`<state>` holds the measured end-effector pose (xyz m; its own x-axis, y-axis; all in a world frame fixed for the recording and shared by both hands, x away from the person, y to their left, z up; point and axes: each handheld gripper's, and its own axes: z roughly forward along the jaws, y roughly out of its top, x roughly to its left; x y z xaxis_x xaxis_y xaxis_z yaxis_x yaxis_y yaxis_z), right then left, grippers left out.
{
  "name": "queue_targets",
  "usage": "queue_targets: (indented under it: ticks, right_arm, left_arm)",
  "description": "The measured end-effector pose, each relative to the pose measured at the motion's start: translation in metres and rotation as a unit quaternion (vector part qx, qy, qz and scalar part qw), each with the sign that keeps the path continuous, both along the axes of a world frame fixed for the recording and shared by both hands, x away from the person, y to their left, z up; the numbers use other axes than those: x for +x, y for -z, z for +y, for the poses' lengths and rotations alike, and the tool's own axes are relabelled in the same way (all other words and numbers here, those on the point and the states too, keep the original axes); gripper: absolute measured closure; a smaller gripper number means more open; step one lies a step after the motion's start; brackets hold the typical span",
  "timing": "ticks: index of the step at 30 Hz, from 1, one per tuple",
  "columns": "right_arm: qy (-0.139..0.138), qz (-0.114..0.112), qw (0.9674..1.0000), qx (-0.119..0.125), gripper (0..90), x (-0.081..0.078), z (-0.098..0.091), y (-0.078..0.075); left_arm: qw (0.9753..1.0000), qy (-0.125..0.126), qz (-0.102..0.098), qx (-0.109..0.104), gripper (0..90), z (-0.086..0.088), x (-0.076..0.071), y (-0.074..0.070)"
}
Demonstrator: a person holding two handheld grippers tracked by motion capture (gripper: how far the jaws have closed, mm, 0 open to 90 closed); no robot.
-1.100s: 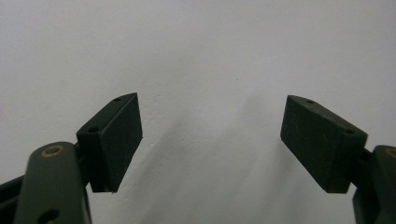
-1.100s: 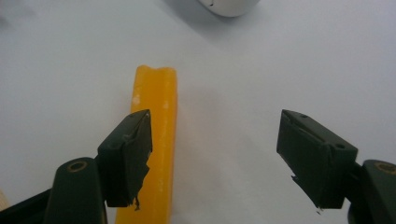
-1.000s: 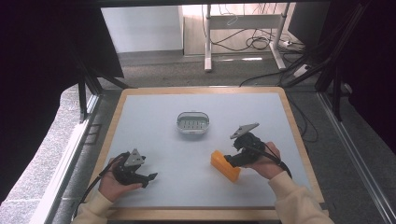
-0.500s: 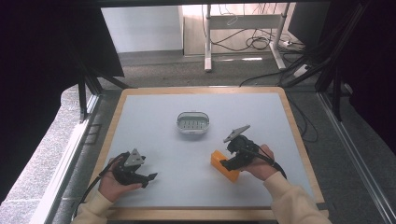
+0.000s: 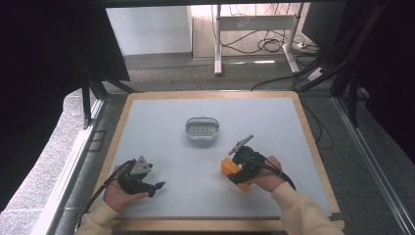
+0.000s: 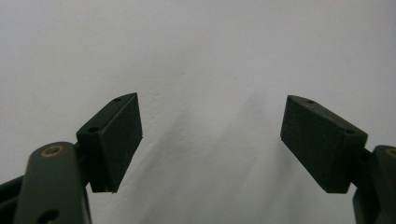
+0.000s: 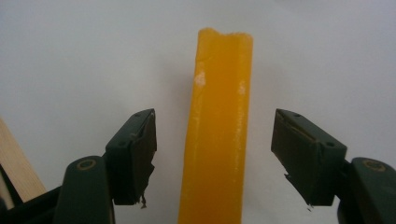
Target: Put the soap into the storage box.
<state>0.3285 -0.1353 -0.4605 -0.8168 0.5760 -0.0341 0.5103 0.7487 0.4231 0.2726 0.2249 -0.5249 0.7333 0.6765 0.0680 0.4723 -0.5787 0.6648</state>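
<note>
A: Where is the orange block [image 7: 218, 135] found?

B: On the desk [image 5: 171, 147], between the spread right tongs [image 7: 215, 158], untouched. Left tongs [image 6: 210, 140] are held agape, empty.

A: Handling?

B: Judged light, stiff; best gripped across its narrow flanks.

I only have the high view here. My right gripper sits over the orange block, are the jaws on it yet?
Observer: Not yet. In the right gripper view the right gripper is open, and the block stands between the jaws with a gap on each side.
Operator: Is the block centred between them?
Observer: Roughly; it runs straight up the middle of that view, slightly closer to the jaw on that view's left.
Operator: And the left gripper, open or shut?
Observer: The left gripper is open, jaws wide apart, with bare table between them.
</note>
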Motion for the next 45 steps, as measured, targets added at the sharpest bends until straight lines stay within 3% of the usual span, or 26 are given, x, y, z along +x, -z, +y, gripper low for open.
queue_targets:
  ticks: [9, 18, 29, 36, 45]
  right_arm:
    - [-0.012, 0.022, 0.9989, -0.038, 43.1, 0.003, 0.01, 0.012]
    - [-0.009, 0.024, 0.997, -0.073, 58.3, 0.007, 0.015, 0.016]
    - [-0.016, 0.016, 0.9973, -0.07, 61.6, 0.004, 0.019, 0.014]
    - [-0.029, 0.008, 0.9981, -0.053, 61.7, 0.005, 0.019, 0.0]
    - [-0.044, -0.004, 0.9978, -0.05, 61.8, 0.005, 0.015, -0.014]
  left_arm:
    - [1.0, 0.001, 0.002, 0.001, 20.6, 0.0, 0.0, 0.001]
    - [1.0, 0.0, 0.001, -0.001, 20.6, 0.001, 0.0, 0.001]
    - [1.0, -0.001, 0.0, 0.0, 20.6, 0.001, 0.0, 0.001]
    - [1.0, -0.001, -0.001, 0.001, 20.6, 0.002, 0.0, 0.001]
    - [1.0, 0.0, 0.0, 0.002, 20.7, 0.002, 0.0, 0.001]
